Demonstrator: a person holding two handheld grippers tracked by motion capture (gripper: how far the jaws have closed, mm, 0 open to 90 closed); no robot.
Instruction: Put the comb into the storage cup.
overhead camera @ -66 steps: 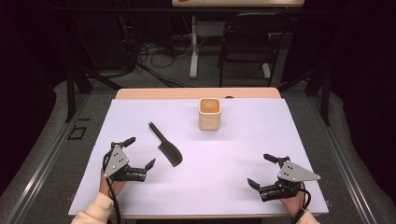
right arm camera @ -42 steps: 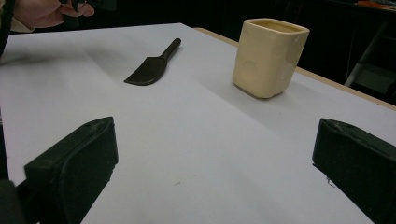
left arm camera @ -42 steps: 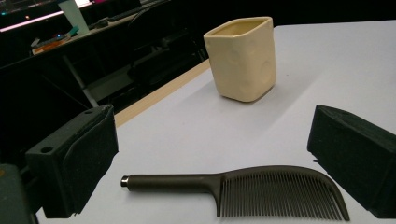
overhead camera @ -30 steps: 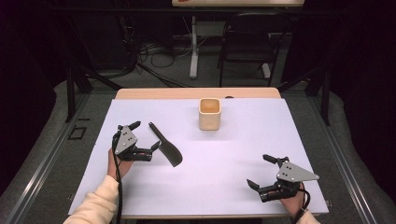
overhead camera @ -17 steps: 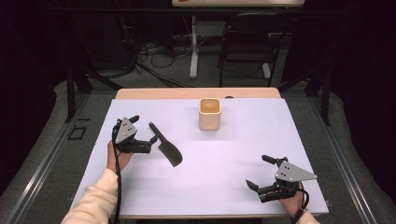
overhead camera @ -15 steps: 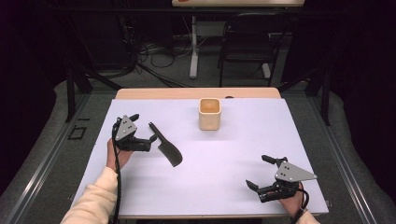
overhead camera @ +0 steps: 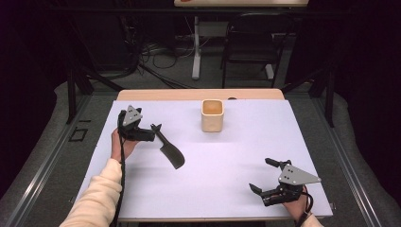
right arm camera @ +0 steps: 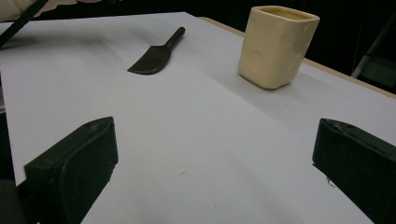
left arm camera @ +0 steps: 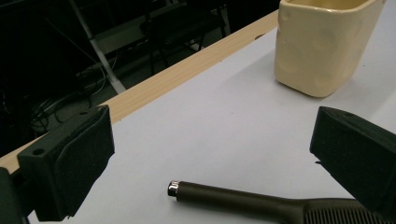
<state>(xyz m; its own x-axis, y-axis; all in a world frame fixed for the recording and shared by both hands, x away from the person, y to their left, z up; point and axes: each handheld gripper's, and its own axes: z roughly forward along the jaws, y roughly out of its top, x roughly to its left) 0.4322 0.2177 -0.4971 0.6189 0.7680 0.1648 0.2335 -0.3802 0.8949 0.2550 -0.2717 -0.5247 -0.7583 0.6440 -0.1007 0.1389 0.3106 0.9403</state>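
A black spatula lies flat on the white table top, left of centre, with its handle pointing to the far left. My left gripper is open at the handle's end. In the left gripper view the handle lies on the table between the wide-apart pads, touching neither. A cream square cup stands upright at the far centre. My right gripper rests open near the front right edge, nothing between its fingers. From the right gripper view the spatula and the cup lie far ahead.
A bare wooden strip runs along the table's far edge. Beyond it on the floor are a dark chair, a white stand and cables. A cable trails from the left gripper along the person's cream sleeve.
My left gripper has travelled from the front left of the table away from the person to the spatula's handle, staying open. The right gripper, spatula and cup have stayed put.
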